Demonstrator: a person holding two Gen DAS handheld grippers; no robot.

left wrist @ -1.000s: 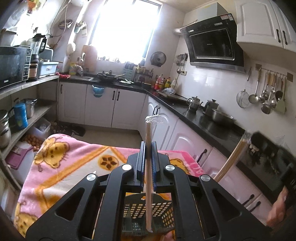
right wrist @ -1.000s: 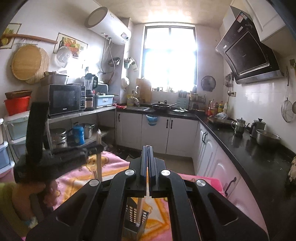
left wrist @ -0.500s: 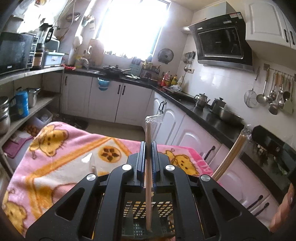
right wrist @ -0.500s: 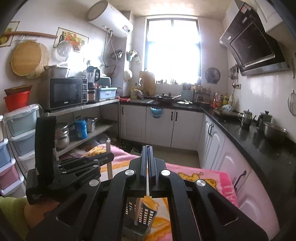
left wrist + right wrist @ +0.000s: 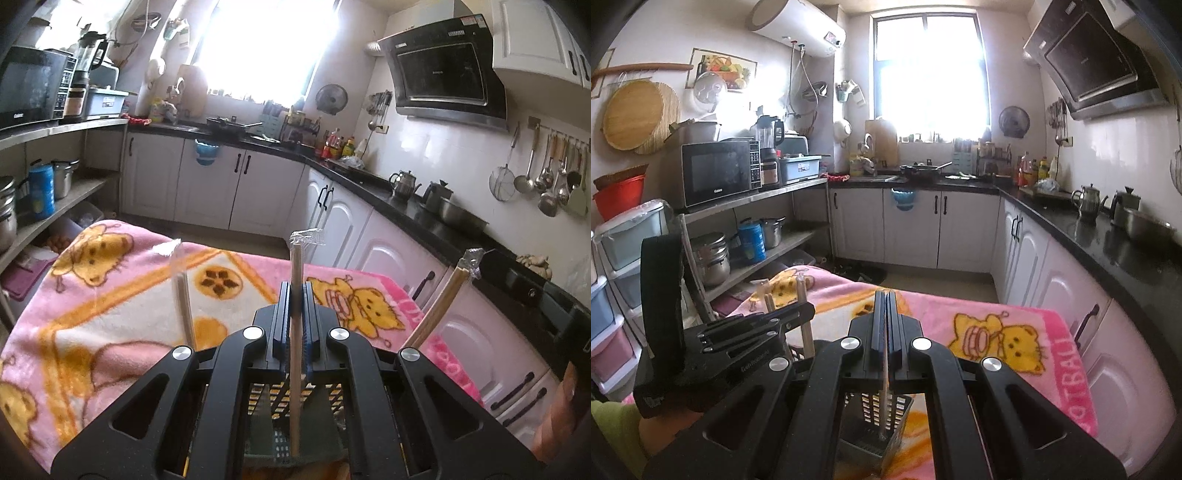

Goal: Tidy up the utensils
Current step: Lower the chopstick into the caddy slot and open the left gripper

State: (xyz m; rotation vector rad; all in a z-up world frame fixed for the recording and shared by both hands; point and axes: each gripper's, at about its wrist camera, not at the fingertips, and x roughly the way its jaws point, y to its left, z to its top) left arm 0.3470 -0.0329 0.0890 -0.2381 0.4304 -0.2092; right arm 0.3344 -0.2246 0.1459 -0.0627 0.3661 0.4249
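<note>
My left gripper point(image 5: 295, 295) is shut on a plastic-wrapped pair of wooden chopsticks point(image 5: 295, 339), held upright with its lower end inside a dark perforated utensil holder point(image 5: 284, 424). My right gripper point(image 5: 885, 306) is shut on another wrapped chopstick pair point(image 5: 884, 398), its lower end inside the same holder point(image 5: 879, 417). That pair shows slanted in the left wrist view point(image 5: 439, 306). A third wrapped pair point(image 5: 183, 295) stands to the left. The left gripper shows in the right wrist view point(image 5: 757, 325).
The holder stands on a table covered by a pink and orange cartoon blanket point(image 5: 122, 291). White cabinets under a black counter point(image 5: 406, 206) run along the right. Shelves with pots point(image 5: 713, 258) are at the left.
Both grippers have come lower over the holder, so both chopstick pairs reach deeper into it. A third wrapped pair has come into the left wrist view.
</note>
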